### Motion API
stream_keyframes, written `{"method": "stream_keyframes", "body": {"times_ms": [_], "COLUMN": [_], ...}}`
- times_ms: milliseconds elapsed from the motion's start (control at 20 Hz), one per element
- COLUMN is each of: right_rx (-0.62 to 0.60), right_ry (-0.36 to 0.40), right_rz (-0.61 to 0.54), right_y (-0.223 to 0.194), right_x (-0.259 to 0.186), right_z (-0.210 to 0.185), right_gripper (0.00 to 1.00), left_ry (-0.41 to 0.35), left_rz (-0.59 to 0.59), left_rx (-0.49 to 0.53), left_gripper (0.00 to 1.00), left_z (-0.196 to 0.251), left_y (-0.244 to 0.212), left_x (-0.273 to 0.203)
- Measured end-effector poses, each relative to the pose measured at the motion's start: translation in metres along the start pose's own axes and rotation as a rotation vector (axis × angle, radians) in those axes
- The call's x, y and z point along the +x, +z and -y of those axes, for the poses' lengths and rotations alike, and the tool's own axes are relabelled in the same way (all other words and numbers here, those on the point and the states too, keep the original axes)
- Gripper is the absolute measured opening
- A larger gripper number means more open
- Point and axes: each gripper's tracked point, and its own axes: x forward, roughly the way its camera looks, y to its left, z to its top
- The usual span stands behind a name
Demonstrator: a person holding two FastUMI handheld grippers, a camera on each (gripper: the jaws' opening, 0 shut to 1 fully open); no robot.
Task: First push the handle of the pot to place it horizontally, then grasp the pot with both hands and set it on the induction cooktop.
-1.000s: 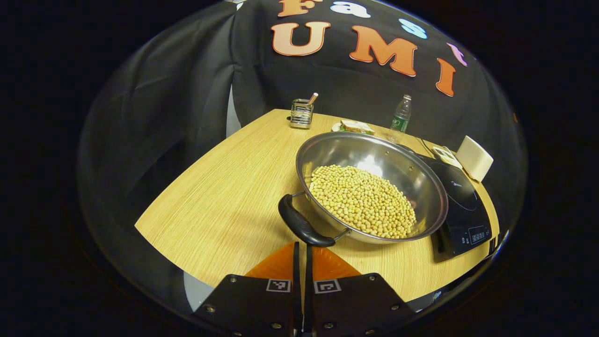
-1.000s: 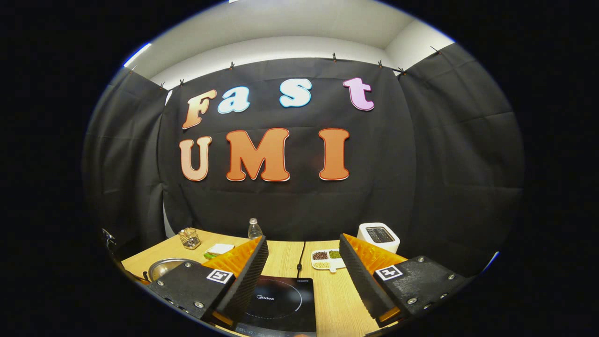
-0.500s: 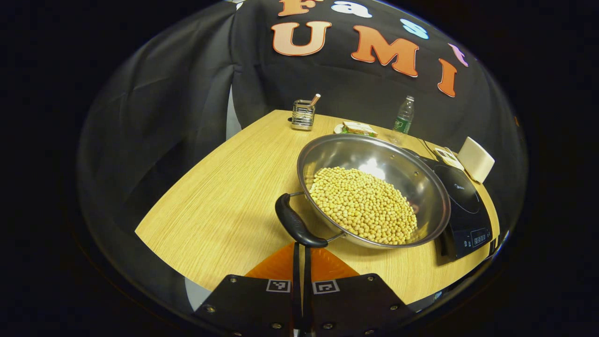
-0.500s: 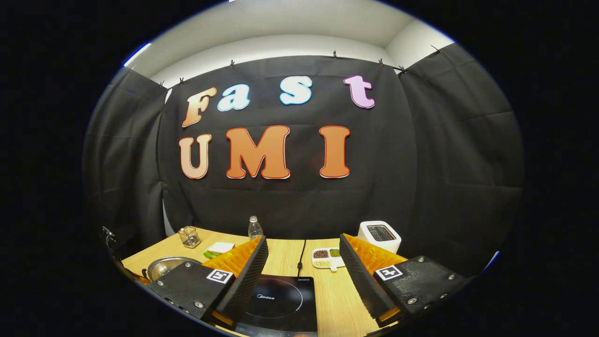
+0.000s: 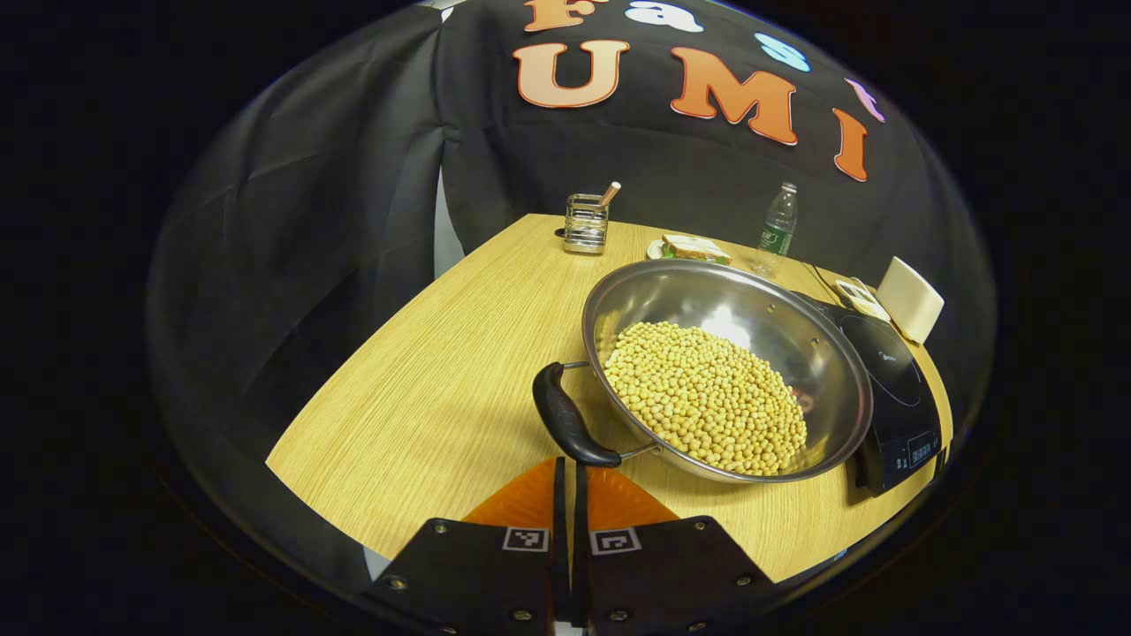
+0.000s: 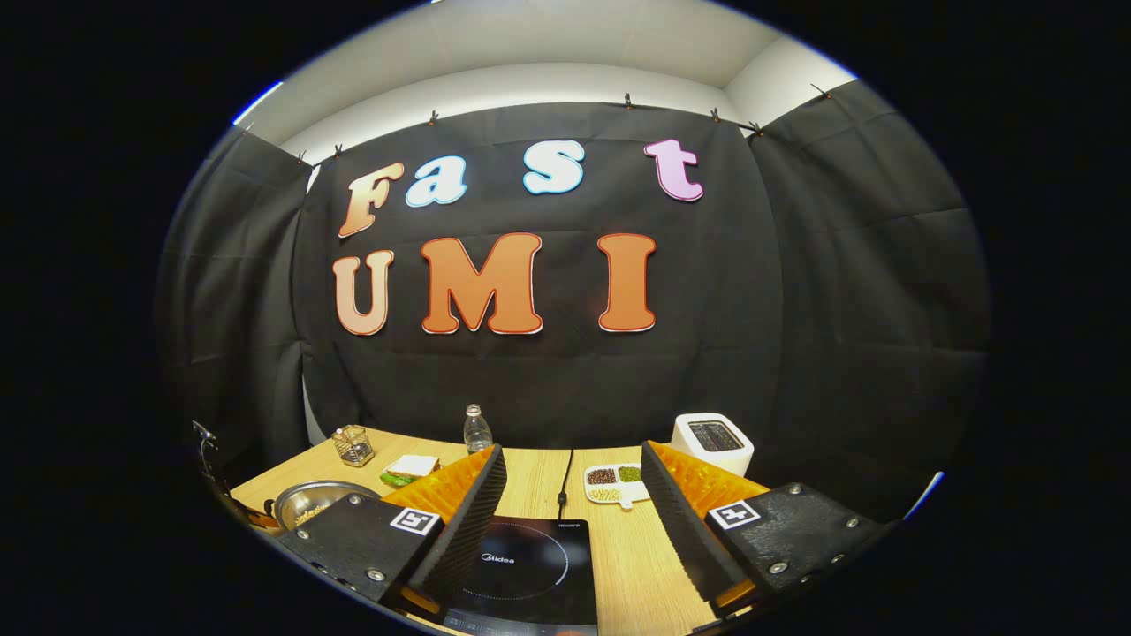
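Wooden counter (image 5: 424, 371) holds the pot (image 5: 724, 380); narrow-closed left claw (image 5: 570, 477) should nudge the handle (image 5: 565, 426) sideways gently, right claw (image 6: 573, 495) waiting wide

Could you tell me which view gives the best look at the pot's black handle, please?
The left gripper view: the black handle lies in full sight just ahead of the shut jaws. The right gripper view catches a sliver of the pot at its lower left, with no handle discernible.

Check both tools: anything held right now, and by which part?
Nothing held. Left tool is shut and empty, tips just short of the pot's black handle. Right tool is open above the induction cooktop.
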Motion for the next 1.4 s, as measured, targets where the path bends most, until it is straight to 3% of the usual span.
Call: {"method": "stream_keyframes", "body": {"times_ms": [950,1150,1400], "right_rx": [-0.005,0.014,0.014], "right_ry": [0.021,0.024,0.027], "right_rz": [-0.023,-0.024,-0.037], "right_y": [-0.01,-0.012,-0.017], "right_x": [0.011,0.014,0.017], "right_z": [-0.028,-0.033,-0.038], "right_gripper": [0.95,0.95,0.95], "left_ry": [0.031,0.073,0.051], "left_rz": [0.003,0.019,0.032], "left_rx": [0.053,0.087,0.095], "left_gripper": [0.02,0.02,0.02], "left_z": [-0.027,-0.042,-0.039], "left_y": [0.018,0.028,0.031], "left_x": [0.025,0.026,0.021]}}
